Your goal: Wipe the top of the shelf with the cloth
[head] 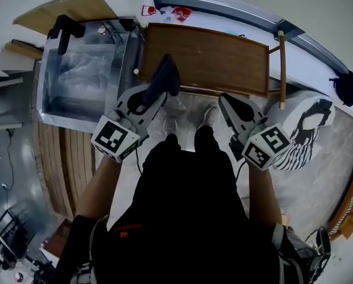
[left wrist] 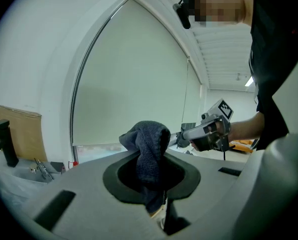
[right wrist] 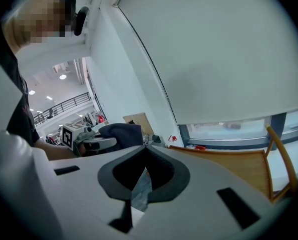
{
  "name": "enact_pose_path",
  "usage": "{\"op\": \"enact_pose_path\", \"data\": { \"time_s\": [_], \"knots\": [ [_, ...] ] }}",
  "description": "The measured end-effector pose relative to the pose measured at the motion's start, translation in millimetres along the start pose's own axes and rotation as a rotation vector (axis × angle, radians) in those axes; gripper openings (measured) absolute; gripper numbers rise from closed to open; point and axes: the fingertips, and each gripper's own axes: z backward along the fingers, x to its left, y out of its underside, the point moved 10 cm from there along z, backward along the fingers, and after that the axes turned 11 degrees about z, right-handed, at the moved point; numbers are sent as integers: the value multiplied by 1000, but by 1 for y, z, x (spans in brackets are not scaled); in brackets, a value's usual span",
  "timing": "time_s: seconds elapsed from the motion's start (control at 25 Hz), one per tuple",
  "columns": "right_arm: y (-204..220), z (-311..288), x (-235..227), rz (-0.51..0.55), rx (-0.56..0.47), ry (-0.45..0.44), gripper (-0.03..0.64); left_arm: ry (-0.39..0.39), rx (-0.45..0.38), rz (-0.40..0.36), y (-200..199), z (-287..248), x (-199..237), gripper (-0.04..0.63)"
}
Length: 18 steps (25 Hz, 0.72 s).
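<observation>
The shelf top [head: 217, 58] is a brown wooden board just ahead of my feet; it also shows in the right gripper view as a wooden shelf top [right wrist: 228, 159]. My left gripper [head: 159, 87] is shut on a dark blue cloth [head: 166, 74], held in the air over the shelf's near left edge. In the left gripper view the cloth [left wrist: 149, 143] bulges up out of the left gripper [left wrist: 151, 176]. My right gripper [head: 229, 104] hangs shut and empty in front of the shelf's near edge. Its tips meet in the right gripper [right wrist: 146, 150] view.
A clear plastic-lined bin [head: 81, 78] stands left of the shelf. A wooden post [head: 281, 64] rises at the shelf's right end, with a white and black patterned bag [head: 303, 132] beside it. Red items [head: 181, 12] lie on the window sill behind.
</observation>
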Motion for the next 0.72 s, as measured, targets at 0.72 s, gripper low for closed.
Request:
{"op": "enact_pose_path", "data": {
  "time_s": [0.72],
  "knots": [
    [3,41,-157,-57,1,-85,5,-183,-15,104,-17,-130,-24,55]
  ]
}}
